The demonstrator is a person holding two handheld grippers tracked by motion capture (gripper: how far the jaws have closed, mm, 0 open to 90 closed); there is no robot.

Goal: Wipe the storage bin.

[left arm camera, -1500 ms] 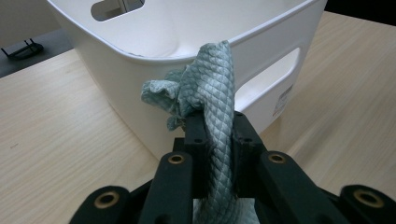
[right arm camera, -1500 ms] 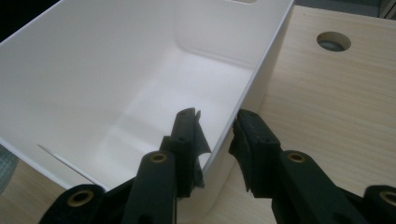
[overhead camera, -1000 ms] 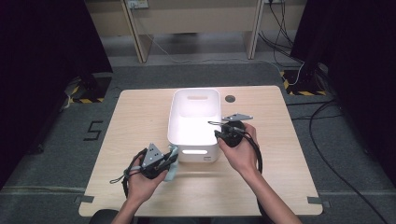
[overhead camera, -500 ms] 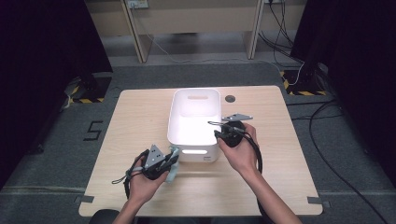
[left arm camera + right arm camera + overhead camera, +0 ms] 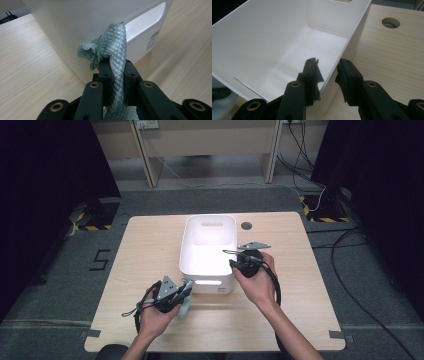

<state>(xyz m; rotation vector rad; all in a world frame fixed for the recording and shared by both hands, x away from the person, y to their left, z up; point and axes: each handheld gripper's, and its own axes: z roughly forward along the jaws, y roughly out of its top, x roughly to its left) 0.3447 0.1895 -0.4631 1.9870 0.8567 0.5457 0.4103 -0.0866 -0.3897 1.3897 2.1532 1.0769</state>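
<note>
Item: our left gripper [image 5: 116, 75] clamps a grey-green cloth [image 5: 111, 47] beside the white bin [image 5: 207, 252]; our right gripper [image 5: 327, 68] straddles its rim, jaws apart.

Bin at the middle of the table, a gripper at each near corner

We see the bin [image 5: 208, 250] standing mid-table [image 5: 150, 245]; our left gripper [image 5: 172, 295] sits just before its near-left corner with the cloth [image 5: 112, 50] between its jaws, the cloth's end close against the bin's near wall. Our right gripper [image 5: 240, 262] straddles the bin's right wall near the front, one jaw inside, one outside. A round hole [image 5: 246, 225] lies behind the bin's right side.
</note>
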